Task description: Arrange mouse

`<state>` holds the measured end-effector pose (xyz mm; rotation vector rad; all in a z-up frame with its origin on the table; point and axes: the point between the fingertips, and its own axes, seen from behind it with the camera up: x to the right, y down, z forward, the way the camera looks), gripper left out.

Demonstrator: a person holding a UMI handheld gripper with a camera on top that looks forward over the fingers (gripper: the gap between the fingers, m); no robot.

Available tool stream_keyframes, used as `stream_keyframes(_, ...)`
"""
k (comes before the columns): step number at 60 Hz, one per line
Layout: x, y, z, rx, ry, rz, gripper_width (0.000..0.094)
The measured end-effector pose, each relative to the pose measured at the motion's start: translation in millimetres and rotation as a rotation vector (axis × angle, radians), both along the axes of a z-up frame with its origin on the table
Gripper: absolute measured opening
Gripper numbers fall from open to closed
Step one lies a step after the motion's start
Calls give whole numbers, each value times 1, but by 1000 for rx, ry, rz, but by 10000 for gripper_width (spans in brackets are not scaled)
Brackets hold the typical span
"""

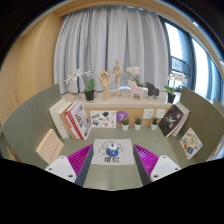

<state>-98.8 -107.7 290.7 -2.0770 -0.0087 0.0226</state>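
My gripper (112, 166) is open and empty, held above a grey-green desk (30, 125). Its two fingers (80, 158) with magenta pads stand wide apart. A white square mat with a blue print (111, 152) lies flat on the desk between the fingertips and just ahead of them. I see no mouse in this view.
Books (73, 118) lean at the back left and a tan box (48, 145) lies nearer. A potted plant (88, 90) and wooden figures (105, 82) stand on a rear shelf. More books (172, 120) and a printed card (190, 143) are at the right. Curtains hang behind.
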Motion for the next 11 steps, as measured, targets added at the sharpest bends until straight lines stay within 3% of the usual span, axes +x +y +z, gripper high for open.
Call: stream_keyframes(11,14,-22,4,9,-11,6,797)
